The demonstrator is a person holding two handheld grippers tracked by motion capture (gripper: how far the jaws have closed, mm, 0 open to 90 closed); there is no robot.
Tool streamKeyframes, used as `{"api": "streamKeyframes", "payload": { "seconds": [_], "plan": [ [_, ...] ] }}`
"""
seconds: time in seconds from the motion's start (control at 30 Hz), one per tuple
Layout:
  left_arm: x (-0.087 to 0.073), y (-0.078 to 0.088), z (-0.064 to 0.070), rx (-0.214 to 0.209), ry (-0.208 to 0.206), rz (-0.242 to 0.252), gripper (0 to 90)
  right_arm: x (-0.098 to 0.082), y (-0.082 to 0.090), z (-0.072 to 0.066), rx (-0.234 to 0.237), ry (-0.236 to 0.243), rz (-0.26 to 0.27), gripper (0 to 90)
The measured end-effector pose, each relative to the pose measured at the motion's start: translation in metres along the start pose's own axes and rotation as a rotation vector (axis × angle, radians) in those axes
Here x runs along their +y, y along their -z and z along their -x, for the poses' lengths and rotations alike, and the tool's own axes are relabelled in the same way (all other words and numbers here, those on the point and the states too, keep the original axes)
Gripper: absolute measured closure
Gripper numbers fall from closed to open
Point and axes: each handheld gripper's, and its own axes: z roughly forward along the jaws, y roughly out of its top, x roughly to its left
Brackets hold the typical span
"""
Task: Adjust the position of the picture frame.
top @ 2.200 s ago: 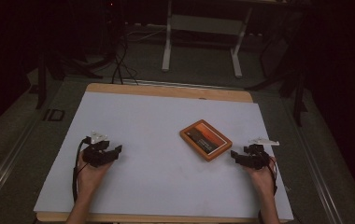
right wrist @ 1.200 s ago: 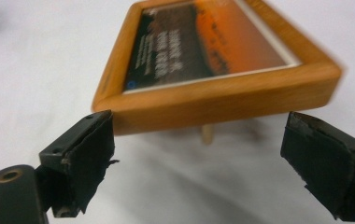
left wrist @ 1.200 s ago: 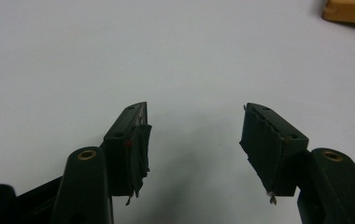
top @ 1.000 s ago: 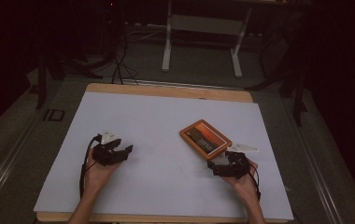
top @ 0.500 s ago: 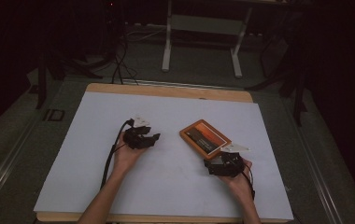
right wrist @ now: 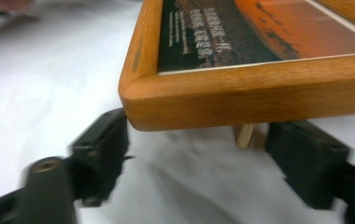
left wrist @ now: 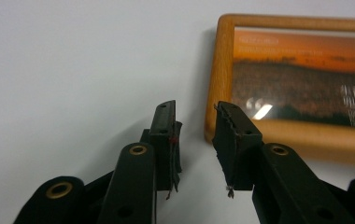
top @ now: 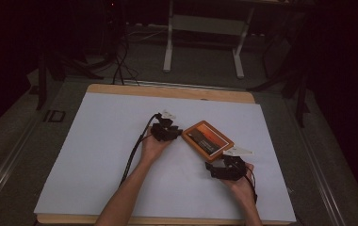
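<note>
A white sheet [top: 97, 155] covers a wooden table top, seen from above in a dim room. From the bottom edge a person's two forearms reach forward, each hand holding a black two-jaw gripper.

At the left, the left gripper [top: 166, 132] sits just beside the near-left end of a small wooden-framed picture with an orange and dark sunset print [top: 207, 140], which lies flat on the sheet a little right of centre. In the left gripper view, its jaws stand a little apart with nothing between them, their tips just short of the frame's corner [left wrist: 220, 126].

Further right and nearer the person, the right gripper [top: 225, 168] points at the frame's near-right end. In the right gripper view its jaws are spread wide, one at each side of the frame's rounded wooden edge [right wrist: 241, 105], and a pale peg [right wrist: 244, 135] shows beneath the frame. Whether the jaws touch the wood is unclear.

The step seems to be taking hold of the frame. It would likely go best if each gripper closes squarely on the wooden edge, away from the glass, and both lift together.
</note>
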Motion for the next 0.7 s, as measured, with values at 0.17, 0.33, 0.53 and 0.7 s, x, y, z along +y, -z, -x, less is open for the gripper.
{"api": "streamKeyframes", "payload": {
  "seconds": [0.17,0.33,0.53,0.7],
  "plan": [
    [0.008,-0.008,0.001,-0.038,0.019,-0.011,67.6,0.0,0.002,0.002,0.015,-0.039,0.029,16.1],
    [0.011,-0.017,0.003,-0.07,0.035,-0.032,66.3,0.0,0.002,0.003,0.008,-0.048,0.033,16.2],
    [0.011,-0.017,0.009,-0.078,0.015,-0.038,63.1,0.0,0.011,0.014,0.067,-0.108,0.053,10.2],
    [0.01,-0.015,0.01,-0.076,0.014,-0.041,61.4,0.001,0.019,0.024,0.064,-0.173,0.078,9.9]
  ]
}}
